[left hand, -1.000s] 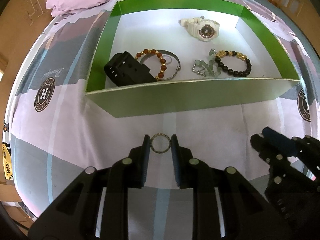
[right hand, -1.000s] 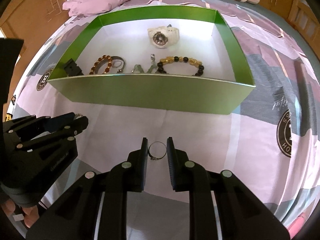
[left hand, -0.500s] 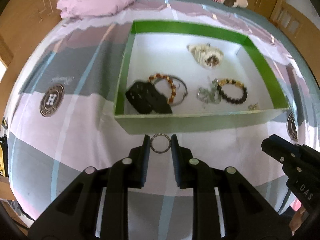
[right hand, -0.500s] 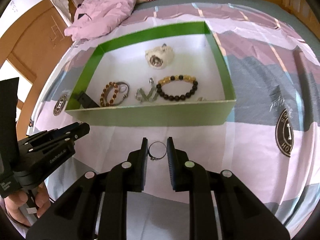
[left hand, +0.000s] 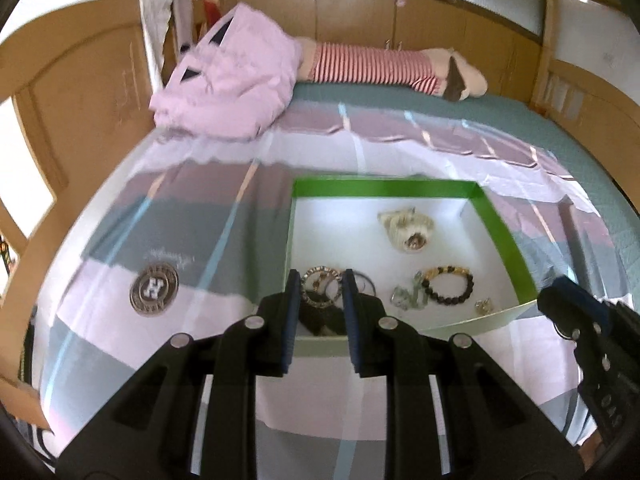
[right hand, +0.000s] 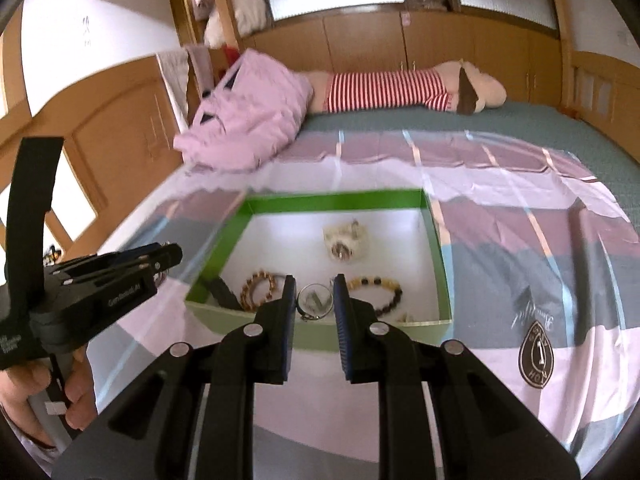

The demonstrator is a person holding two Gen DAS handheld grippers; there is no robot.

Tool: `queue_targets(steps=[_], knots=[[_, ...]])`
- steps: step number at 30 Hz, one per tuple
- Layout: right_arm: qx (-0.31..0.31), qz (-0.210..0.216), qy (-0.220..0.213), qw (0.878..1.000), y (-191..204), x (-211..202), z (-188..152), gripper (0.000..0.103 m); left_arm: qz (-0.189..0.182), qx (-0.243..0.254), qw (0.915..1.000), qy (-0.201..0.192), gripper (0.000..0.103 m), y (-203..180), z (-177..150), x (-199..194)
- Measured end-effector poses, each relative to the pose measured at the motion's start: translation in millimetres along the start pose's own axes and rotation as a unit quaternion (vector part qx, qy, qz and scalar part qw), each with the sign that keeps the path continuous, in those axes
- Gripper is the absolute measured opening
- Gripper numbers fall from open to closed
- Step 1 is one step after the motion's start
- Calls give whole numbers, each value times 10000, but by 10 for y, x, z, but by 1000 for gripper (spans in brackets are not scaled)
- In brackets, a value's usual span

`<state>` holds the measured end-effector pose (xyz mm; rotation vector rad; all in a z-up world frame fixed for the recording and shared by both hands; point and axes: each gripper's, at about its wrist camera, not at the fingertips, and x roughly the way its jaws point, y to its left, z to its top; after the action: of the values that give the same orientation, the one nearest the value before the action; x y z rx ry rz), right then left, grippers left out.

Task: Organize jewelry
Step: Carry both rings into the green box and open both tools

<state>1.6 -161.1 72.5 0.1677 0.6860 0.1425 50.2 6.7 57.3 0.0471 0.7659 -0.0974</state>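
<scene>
Left gripper [left hand: 318,292] pinching beaded metal ring bracelet [left hand: 319,290]; right gripper [right hand: 314,298] pinching thin silver ring [right hand: 315,301]. Both above near edge of green-walled white-floored box [left hand: 504,236] on bed. Light, stiff, slippery hoops; pinch across rim.

A home bedroom: a bed [right hand: 520,152] with patchwork sheet, plush toy [right hand: 400,88], and wooden wardrobes [right hand: 440,40].

The left tool [left hand: 318,294] and the ring [left hand: 319,290] it grips hide most of the black watch [left hand: 320,320] and amber bracelet [left hand: 320,280]. A small trinket [left hand: 484,306] by the box [left hand: 380,187] wall is too tiny to identify. The right tool [left hand: 560,296] is cut off at the frame edge.
</scene>
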Motion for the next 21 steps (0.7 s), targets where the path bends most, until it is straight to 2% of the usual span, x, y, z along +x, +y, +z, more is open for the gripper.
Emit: queue_targets(steps=[4,11,14,18,21], knots=[[214,-43,-77,9997,-62,41,63,19,-111,-30,9999,-127,21,-10,49,-32],[290,-90,-230,9993,-124,307,403,19,119,-95,9998,-116,21,8,257,207],[564,47,-58,9984,-228,565,518,19,95,50,9999,-57,21,-69,280,342],[472,-258,442,9976,-243,957,381,19,-100,129,9992,371,21,-173,197,594],[565,-340,715,9953,-261,1123,294,19,-111,114,9981,601,21,-161,127,704]])
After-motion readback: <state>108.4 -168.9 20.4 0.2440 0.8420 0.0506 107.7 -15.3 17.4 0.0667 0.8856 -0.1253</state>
